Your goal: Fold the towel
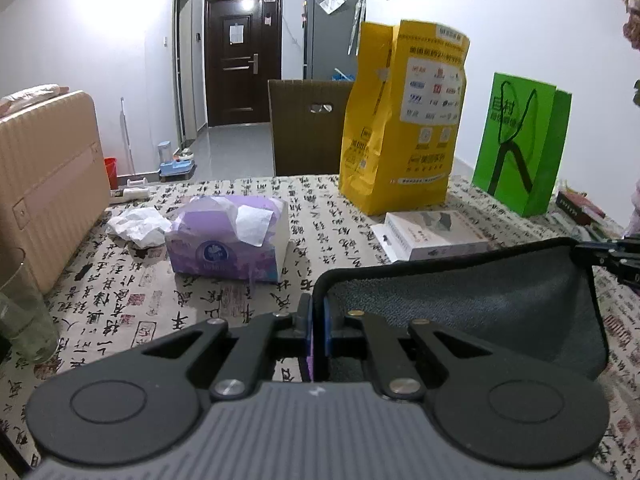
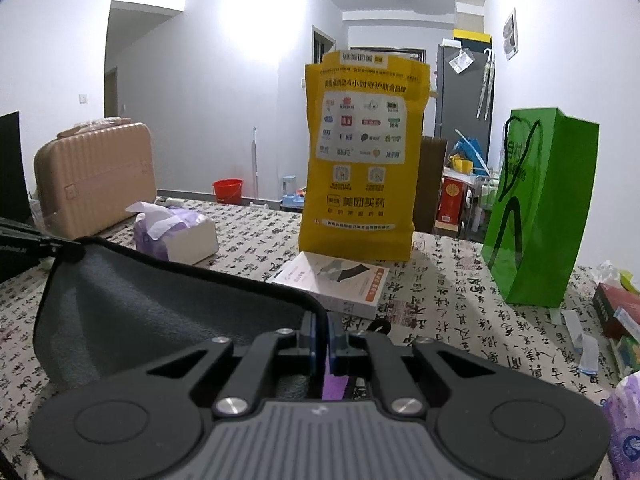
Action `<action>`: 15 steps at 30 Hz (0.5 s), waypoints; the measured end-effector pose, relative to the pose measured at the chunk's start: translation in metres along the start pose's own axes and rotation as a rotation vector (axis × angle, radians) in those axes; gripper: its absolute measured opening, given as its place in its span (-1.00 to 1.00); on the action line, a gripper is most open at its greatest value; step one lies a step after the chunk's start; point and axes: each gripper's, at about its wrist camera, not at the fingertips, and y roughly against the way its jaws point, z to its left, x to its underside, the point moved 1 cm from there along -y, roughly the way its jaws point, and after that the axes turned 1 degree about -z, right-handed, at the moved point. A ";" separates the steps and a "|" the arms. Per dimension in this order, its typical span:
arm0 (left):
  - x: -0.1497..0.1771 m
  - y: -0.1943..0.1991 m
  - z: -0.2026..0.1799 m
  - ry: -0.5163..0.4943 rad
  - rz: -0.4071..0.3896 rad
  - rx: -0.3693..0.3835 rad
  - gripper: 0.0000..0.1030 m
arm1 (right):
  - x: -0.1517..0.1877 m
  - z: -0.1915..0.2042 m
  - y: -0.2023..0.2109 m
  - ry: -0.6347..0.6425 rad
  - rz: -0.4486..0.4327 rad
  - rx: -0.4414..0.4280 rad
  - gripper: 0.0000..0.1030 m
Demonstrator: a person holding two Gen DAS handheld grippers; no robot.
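Observation:
A dark grey towel (image 1: pixel 480 304) with a black hem is held up above the table, stretched between both grippers. My left gripper (image 1: pixel 319 320) is shut on its left corner; the towel hangs to the right of it. My right gripper (image 2: pixel 323 336) is shut on the other corner, with the towel (image 2: pixel 160 304) spreading to its left. The right gripper's tip (image 1: pixel 612 256) shows at the far right of the left wrist view; the left gripper's tip (image 2: pixel 36 244) shows at the far left of the right wrist view.
On the calligraphy-print tablecloth (image 1: pixel 200 304) stand a purple tissue box (image 1: pixel 228 236), a yellow paper bag (image 1: pixel 404 120), a green bag (image 1: pixel 520 144), a white flat box (image 1: pixel 432 236), a beige suitcase (image 1: pixel 44 184) at left and a glass (image 1: pixel 20 312).

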 end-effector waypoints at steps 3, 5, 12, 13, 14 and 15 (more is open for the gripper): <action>0.003 -0.012 0.000 -0.007 0.017 -0.003 -0.88 | 0.001 -0.003 -0.012 -0.005 0.015 -0.001 -0.89; 0.004 -0.021 0.002 -0.007 0.030 -0.003 -0.88 | 0.003 -0.005 -0.020 -0.004 0.028 0.000 -0.90; 0.009 -0.049 0.006 -0.002 0.066 0.001 -0.88 | 0.010 -0.011 -0.044 -0.009 0.065 0.001 -0.90; 0.010 -0.052 0.006 -0.003 0.070 0.001 -0.88 | 0.011 -0.012 -0.047 -0.008 0.070 0.001 -0.90; 0.011 -0.055 0.006 -0.004 0.074 0.000 -0.88 | 0.012 -0.012 -0.049 -0.007 0.073 0.001 -0.90; 0.012 -0.058 0.006 -0.006 0.078 -0.001 -0.88 | 0.013 -0.013 -0.051 -0.006 0.076 0.001 -0.90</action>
